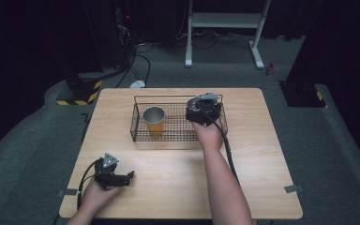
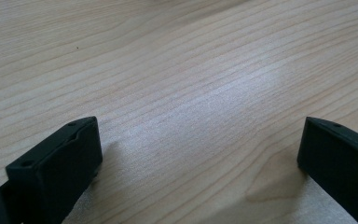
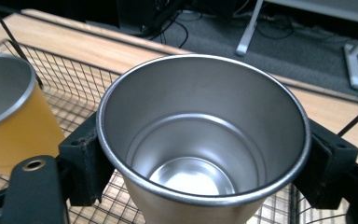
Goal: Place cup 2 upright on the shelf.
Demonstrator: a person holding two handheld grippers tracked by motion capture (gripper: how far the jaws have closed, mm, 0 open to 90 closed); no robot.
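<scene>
Light wood-grain table [image 1: 178, 173], bare of any print; no brand, label or lettering legible on anything in the frames. Black wire basket [image 1: 138, 129] standing on the table's far half, its right end partly covered in the high view by the person's right hand. Inside the basket's left half, an orange-walled metal cup [image 1: 154, 121] upright, cut off at the left edge of the right gripper view so that just its rim and part of its wall can be made out there. Steel cup [image 3: 204, 140] pinched between the black jaws of the right gripper [image 1: 202, 111], one jaw pressed against each side of its wall just under the rim, held over the basket's right half; whether its base touches the wire cannot be told. From above, little more than a curved sliver of that cup's rim; along the jaws, its polished inside and bottom plainly visible. Left gripper [image 1: 115, 178] low over the table's near left corner, jaws spread wide, with nothing but wood grain between them.
</scene>
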